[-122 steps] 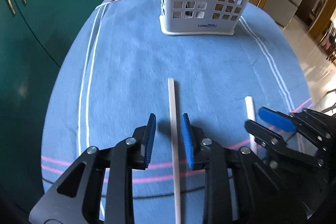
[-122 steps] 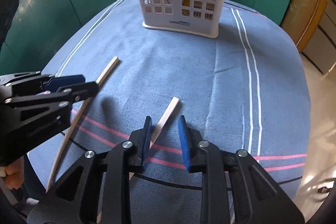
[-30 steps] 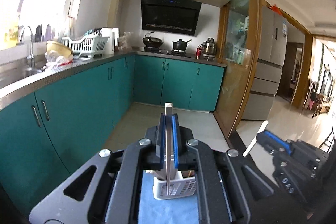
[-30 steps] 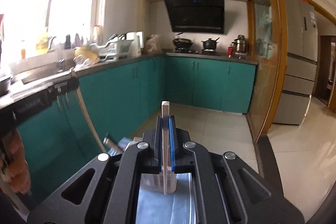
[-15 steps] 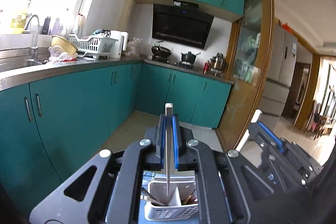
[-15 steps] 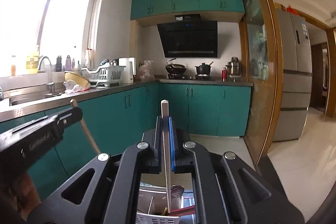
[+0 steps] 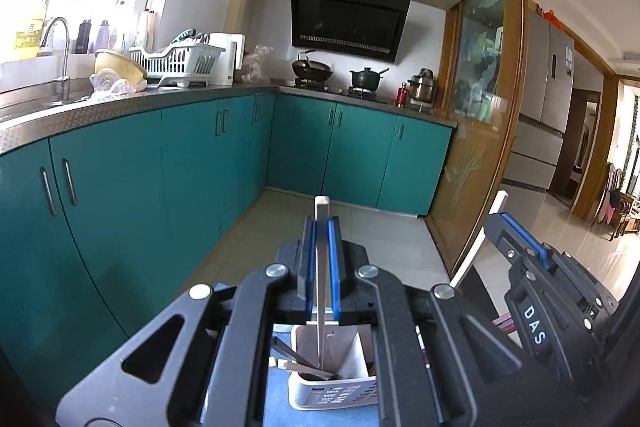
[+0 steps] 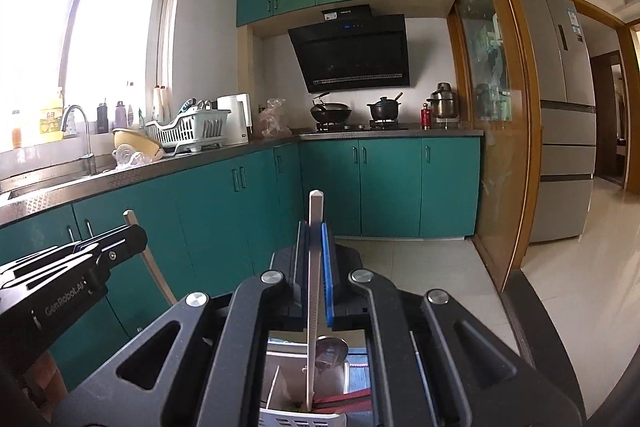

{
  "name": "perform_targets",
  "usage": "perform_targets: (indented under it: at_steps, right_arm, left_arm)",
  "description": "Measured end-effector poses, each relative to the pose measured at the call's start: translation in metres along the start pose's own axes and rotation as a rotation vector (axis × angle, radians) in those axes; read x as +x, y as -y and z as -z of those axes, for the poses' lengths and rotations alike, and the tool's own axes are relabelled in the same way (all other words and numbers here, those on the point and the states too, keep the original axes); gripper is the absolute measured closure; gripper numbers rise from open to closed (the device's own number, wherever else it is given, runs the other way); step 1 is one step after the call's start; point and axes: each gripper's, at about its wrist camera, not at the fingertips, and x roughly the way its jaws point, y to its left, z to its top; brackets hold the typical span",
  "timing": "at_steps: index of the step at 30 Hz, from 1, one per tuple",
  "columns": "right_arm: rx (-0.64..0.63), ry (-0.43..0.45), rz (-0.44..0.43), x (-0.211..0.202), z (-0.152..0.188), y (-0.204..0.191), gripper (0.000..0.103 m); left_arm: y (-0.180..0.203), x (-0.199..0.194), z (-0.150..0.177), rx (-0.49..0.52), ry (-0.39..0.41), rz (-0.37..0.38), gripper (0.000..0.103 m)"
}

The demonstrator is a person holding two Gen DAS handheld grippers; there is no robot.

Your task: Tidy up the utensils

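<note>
While both grippers are raised over the white utensil basket (image 7: 332,391), two pale chopsticks are counted, one clamped in each tool. The left gripper (image 7: 322,227) is seen with its two blue pads (image 7: 334,267) pressed flat against the first chopstick (image 7: 320,291), which is held upright; its top end stands above the pads and its lower end reaches down into the basket's left compartment, beside a dividing wall. Whether that tip touches the basket floor cannot be told. The right gripper (image 8: 316,231) is likewise closed on the second chopstick (image 8: 313,307), held near vertical, with the lower end inside the basket (image 8: 296,419) just beside a metal spoon bowl (image 8: 331,347). One spoon is counted there; a red item lies at the basket's right side, too hidden to identify. In the left wrist view two or three dark flat utensils (image 7: 304,363) are noted leaning inside the basket, exact count uncertain. The basket is seen resting on a blue cloth (image 7: 276,399). Each gripper appears in the other's view: the right one (image 7: 494,217) to the right of the basket, the left one (image 8: 132,227) to its left, each with its chopstick tilted as viewed from the side
</note>
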Motion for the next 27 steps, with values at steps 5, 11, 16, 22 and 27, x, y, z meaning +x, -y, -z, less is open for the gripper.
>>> perform_targets:
  at_steps: [5, 11, 16, 22, 27]
  right_arm:
    - [0.004, -0.033, -0.004, -0.001, 0.021, 0.007, 0.096]
    - [0.008, -0.086, 0.002, -0.006, 0.035, 0.014, 0.092]
    - [0.059, -0.060, -0.015, -0.035, 0.030, 0.022, 0.056]
    - [0.068, -0.031, -0.025, -0.083, 0.034, 0.025, 0.022]
    - [0.001, -0.109, -0.003, -0.125, 0.071, 0.016, 0.003]
  left_arm:
    - [-0.004, 0.006, 0.010, 0.001, -0.020, -0.005, 0.097]
    - [-0.006, 0.004, 0.020, 0.003, -0.037, -0.016, 0.089]
    - [-0.011, -0.019, 0.020, 0.005, 0.008, -0.018, 0.051]
    - [-0.008, -0.068, 0.036, 0.093, 0.066, -0.042, 0.019]
    - [-0.006, -0.109, 0.072, 0.174, 0.082, -0.081, 0.006]
